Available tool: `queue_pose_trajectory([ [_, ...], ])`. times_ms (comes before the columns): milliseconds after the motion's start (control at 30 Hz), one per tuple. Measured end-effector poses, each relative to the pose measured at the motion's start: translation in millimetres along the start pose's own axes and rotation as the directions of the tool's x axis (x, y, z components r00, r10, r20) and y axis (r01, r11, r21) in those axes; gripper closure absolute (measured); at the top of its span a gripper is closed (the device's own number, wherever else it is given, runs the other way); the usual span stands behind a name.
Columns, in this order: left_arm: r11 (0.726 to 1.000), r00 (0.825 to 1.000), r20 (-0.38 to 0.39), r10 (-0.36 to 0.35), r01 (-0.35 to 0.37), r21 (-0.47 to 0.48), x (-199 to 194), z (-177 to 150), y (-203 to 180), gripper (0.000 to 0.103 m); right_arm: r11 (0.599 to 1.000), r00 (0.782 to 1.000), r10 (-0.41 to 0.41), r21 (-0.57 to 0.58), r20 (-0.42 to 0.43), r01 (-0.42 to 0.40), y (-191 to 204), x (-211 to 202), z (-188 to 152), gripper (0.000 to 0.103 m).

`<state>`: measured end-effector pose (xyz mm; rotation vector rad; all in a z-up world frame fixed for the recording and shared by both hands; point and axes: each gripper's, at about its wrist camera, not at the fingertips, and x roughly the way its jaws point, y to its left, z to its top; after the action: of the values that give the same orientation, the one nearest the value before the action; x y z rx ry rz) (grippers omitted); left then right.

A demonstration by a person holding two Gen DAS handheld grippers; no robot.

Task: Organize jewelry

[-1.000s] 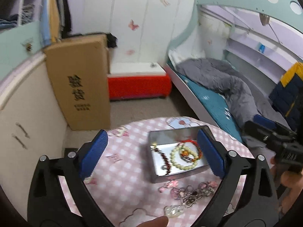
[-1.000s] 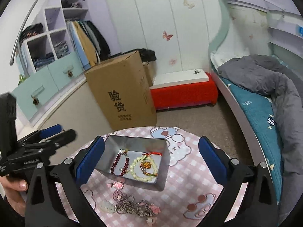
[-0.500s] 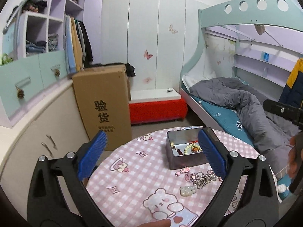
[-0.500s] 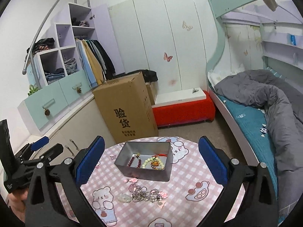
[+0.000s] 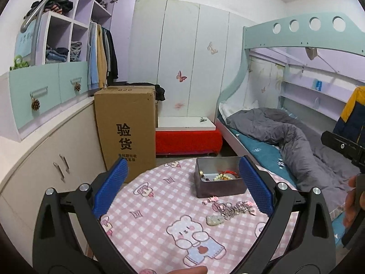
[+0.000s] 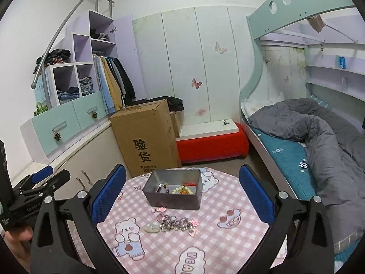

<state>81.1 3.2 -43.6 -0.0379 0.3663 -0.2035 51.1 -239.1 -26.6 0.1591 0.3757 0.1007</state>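
Observation:
A grey metal box (image 5: 220, 186) (image 6: 173, 198) stands on a round table with a pink checked cloth (image 5: 159, 205) (image 6: 216, 235). Inside it lie bead bracelets (image 5: 222, 176) (image 6: 180, 189). In front of the box a silver chain with pink charms (image 5: 232, 206) (image 6: 175, 222) and a pale stone pendant (image 5: 214, 219) (image 6: 151, 228) lie on the cloth. My left gripper (image 5: 182, 187) is open and empty, high above the table. My right gripper (image 6: 182, 194) is open and empty, also raised and back from the box.
A tall cardboard carton (image 5: 126, 127) (image 6: 146, 137) stands behind the table by the cupboards (image 5: 45, 164). A red bench (image 5: 188, 137) sits by the wall. A bunk bed with a grey quilt (image 5: 285, 137) (image 6: 319, 137) is on the right.
Both grippers have pulled up and back from the box, which now looks smaller and farther away. Both stay open and empty. The jewelry has not moved.

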Motion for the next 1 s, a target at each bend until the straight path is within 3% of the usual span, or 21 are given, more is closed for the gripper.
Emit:
queue_pose_trajectory([
  [300,1.0,0.999,-0.046,-0.014,0.015,0.015,-6,-39,-7,0.007,1.0,0.999,-0.019,0.023,-0.041,0.02,-4,-7,-35,0.007],
  [667,0.996,0.988,-0.156,-0.02,0.032,0.079,28,-71,-23,0.007,0.999,0.995,-0.033,0.038,-0.095,0.037,-14,1,-54,0.007],
  [800,0.988,0.971,-0.239,-0.01,0.047,0.149,57,-86,-39,0.007,0.998,0.99,-0.04,0.045,-0.138,0.047,-19,11,-66,0.007],
  [1000,0.972,0.927,-0.374,-0.001,0.089,0.218,112,-114,-59,0.007,0.997,0.978,-0.052,0.05,-0.204,0.063,-30,27,-85,0.007],
])
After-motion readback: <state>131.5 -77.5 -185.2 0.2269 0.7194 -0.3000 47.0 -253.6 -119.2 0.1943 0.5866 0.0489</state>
